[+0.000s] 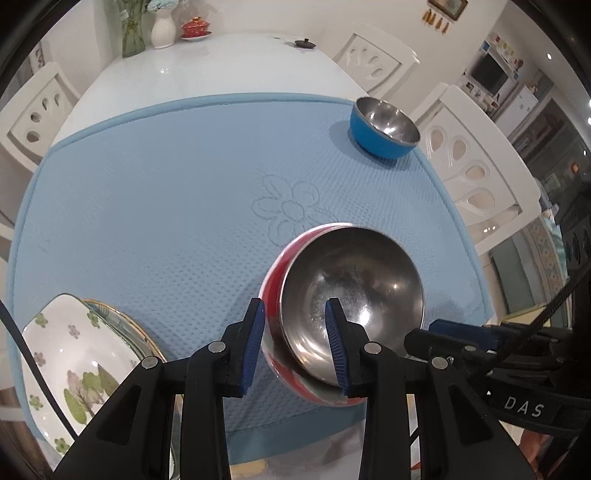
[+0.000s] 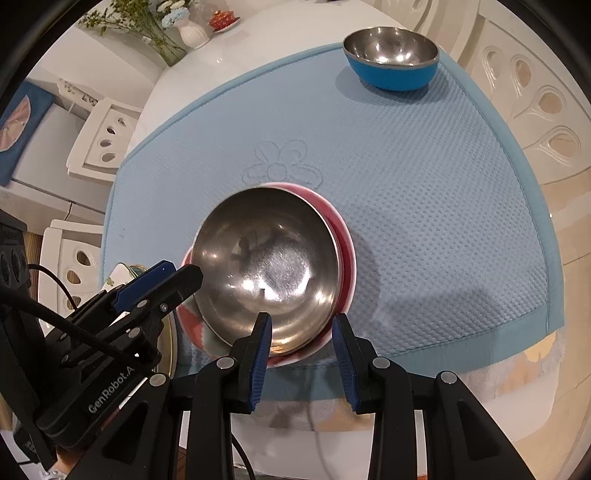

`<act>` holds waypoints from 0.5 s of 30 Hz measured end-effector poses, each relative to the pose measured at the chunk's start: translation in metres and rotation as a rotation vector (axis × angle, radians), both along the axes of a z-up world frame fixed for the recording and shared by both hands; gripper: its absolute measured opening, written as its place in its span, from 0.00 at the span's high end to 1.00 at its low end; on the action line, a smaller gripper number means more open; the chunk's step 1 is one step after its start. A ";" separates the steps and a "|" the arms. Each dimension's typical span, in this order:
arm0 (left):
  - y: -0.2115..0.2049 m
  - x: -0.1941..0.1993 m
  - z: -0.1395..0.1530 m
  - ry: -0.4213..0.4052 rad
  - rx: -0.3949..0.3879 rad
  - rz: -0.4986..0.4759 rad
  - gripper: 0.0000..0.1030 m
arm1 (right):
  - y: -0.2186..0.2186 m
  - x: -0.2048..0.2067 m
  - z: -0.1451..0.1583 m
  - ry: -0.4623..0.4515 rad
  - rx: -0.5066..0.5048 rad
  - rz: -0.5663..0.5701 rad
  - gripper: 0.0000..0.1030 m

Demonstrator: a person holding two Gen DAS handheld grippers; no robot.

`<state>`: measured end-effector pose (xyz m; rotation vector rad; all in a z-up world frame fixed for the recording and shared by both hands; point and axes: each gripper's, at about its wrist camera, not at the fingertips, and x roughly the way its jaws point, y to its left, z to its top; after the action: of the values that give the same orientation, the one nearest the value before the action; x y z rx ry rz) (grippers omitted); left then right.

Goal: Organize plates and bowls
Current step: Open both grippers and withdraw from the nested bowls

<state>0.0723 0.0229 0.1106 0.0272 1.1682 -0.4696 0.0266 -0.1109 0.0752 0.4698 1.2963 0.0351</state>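
Stacking step: red bowl [image 1: 343, 314] nested on another, straight ahead of both grippers.
Left gripper [image 1: 295, 336] straddles near rim, pads not pressing.
Right gripper [image 2: 303, 347] apart, empty.
Next, likely: fetch blue bowl [image 2: 391, 62], far ahead-right.

White worktop [image 1: 221, 62], glossy, w/ blue textured mat [image 1: 166, 192] covering near part. On mat: blue bowl [image 1: 382, 129] upper right, red bowl [image 1: 343, 314] lower center, floral dish [image 1: 77, 373] lower left on gold-rimmed plate [image 1: 122, 317]. On bare worktop, top left: glass vase [image 1: 133, 33], white vase [image 1: 162, 31], red lidded cup [image 1: 195, 27]; small dark lid [image 1: 304, 43] top center.
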 end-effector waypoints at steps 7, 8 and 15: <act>-0.003 0.013 0.012 -0.014 -0.022 0.007 0.70 | -0.001 0.006 0.012 -0.037 0.002 0.025 0.68; -0.004 0.016 0.013 -0.005 -0.033 0.005 0.70 | -0.003 0.007 0.013 -0.037 -0.001 0.025 0.68; -0.018 0.053 0.032 0.041 -0.166 0.009 0.69 | -0.027 0.015 0.024 -0.041 -0.007 -0.019 0.53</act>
<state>0.1252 0.0053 0.1424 -0.1320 1.1658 -0.5597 0.0418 -0.1379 0.0991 0.4729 1.2512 0.0243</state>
